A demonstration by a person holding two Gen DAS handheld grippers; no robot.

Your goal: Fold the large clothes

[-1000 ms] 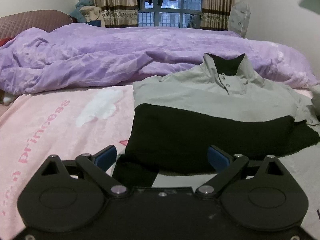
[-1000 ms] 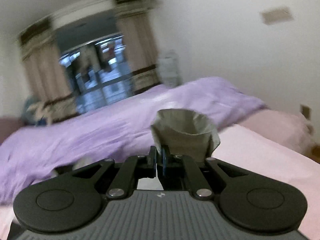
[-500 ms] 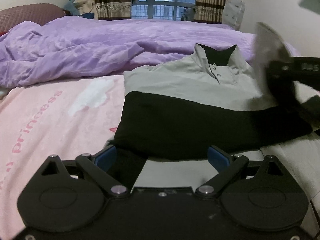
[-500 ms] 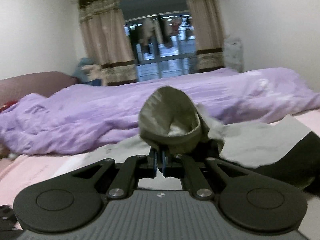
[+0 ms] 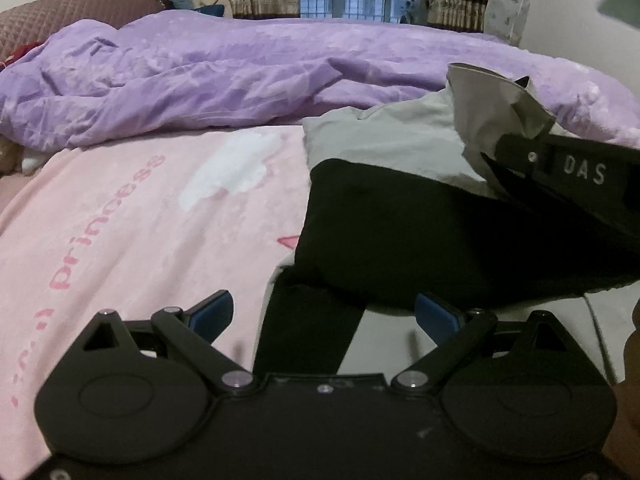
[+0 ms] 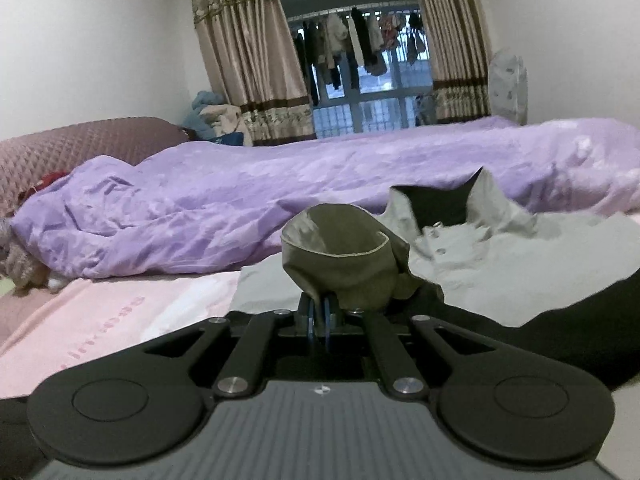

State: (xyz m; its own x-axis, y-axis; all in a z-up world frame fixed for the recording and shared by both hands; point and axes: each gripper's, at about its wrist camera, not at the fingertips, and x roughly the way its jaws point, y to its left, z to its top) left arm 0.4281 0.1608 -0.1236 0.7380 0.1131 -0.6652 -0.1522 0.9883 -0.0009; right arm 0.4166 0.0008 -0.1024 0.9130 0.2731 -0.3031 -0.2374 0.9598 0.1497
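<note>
Change: your right gripper has swung in from the side and is now hanging over the shirt's chest, carrying the sleeve cuff with it.
Meaning: you are bringing that sleeve across the body, so by the look of it the sleeve fold is nearly laid; the cuff is not yet set down.
Right fingers: they are pinching the grey cuff tight, nearly closed, with the cloth bunching up into a cup above them.
Left fingers: your left gripper is standing wide and holding nothing, hovering just beside the shirt's near black hem; it has dipped slightly toward it.
Shirt position: it is lying flat on the pink sheet of the bed, collar pointing toward the purple duvet, well right of the "Princess" lettering.
Shirt look: grey across the shoulders and placket, black across the lower body, a black strip trailing off the near edge; the cloth looks soft and limp.
</note>
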